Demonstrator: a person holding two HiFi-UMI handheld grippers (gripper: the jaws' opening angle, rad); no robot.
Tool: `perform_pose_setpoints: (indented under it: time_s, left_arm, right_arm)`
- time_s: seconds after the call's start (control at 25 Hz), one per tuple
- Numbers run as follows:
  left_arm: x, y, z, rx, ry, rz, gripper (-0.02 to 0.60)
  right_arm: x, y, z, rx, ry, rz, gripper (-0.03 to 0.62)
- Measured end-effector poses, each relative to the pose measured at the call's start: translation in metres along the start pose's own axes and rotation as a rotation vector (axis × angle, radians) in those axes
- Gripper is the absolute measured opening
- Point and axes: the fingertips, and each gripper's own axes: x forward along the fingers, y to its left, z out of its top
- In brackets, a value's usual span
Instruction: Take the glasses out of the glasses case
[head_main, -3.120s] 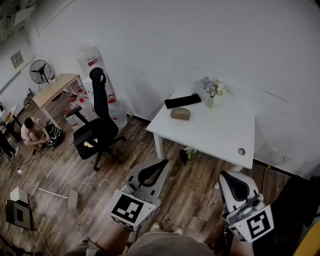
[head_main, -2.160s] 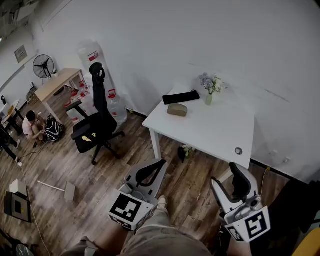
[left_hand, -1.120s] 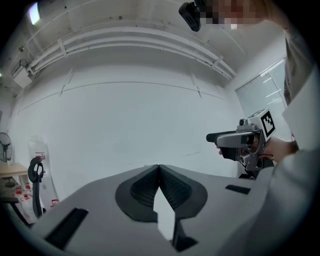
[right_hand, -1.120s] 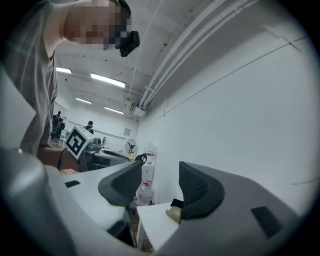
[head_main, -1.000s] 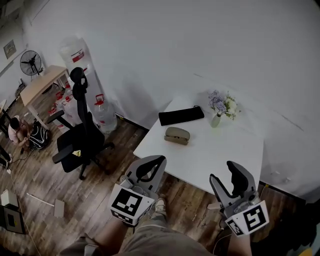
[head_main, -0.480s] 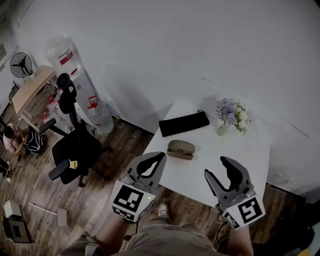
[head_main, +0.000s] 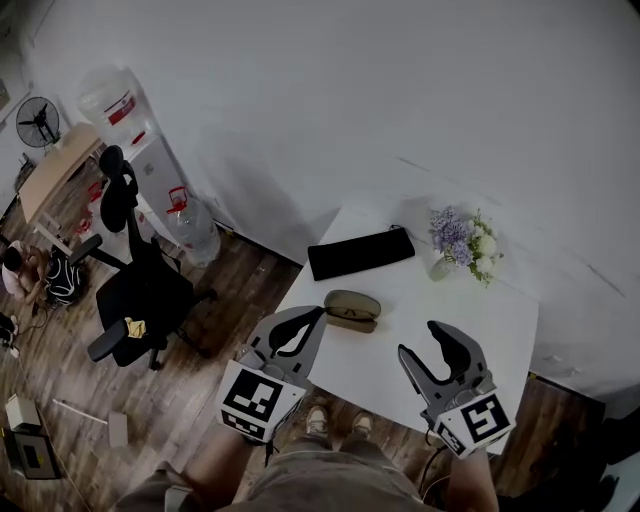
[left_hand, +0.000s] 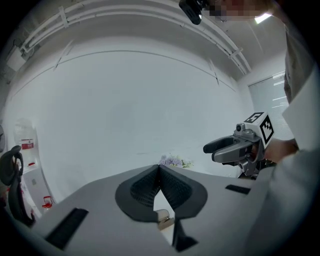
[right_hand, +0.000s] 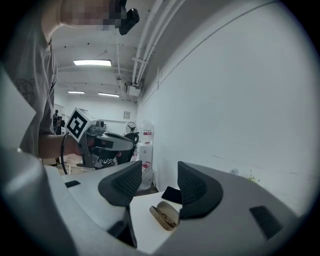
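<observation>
We hold the left hand-held gripper (head_main: 318, 314) just left of the glasses case (head_main: 352, 308), jaws pressed together on nothing. The case lies shut on the white surface (head_main: 485, 318), with a black pouch (head_main: 360, 252) just beyond it. Right of the case, the right hand-held gripper (head_main: 422, 342) hovers, jaws apart and empty. A vase of flowers (head_main: 456, 244) stands farther right, beyond the case.

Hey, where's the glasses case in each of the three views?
Head view: the glasses case lies mid-frame on the white table.
Left gripper view: a sliver shows low at centre, through the gap under the touching jaw tips.
Right gripper view: low centre, between the parted jaws.
Shared landmark: the flowers, faint in the right gripper view.
</observation>
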Motion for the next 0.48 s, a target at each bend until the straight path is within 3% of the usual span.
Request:
perform_pose_setpoints:
  time_s: [0.48]
  left_arm:
    - [0.055, 0.031, -0.027, 0.02, 0.104, 0.062, 0.015]
  right_arm:
    - [0.088, -0.027, -0.048, -0.05, 0.19, 0.195, 0.233]
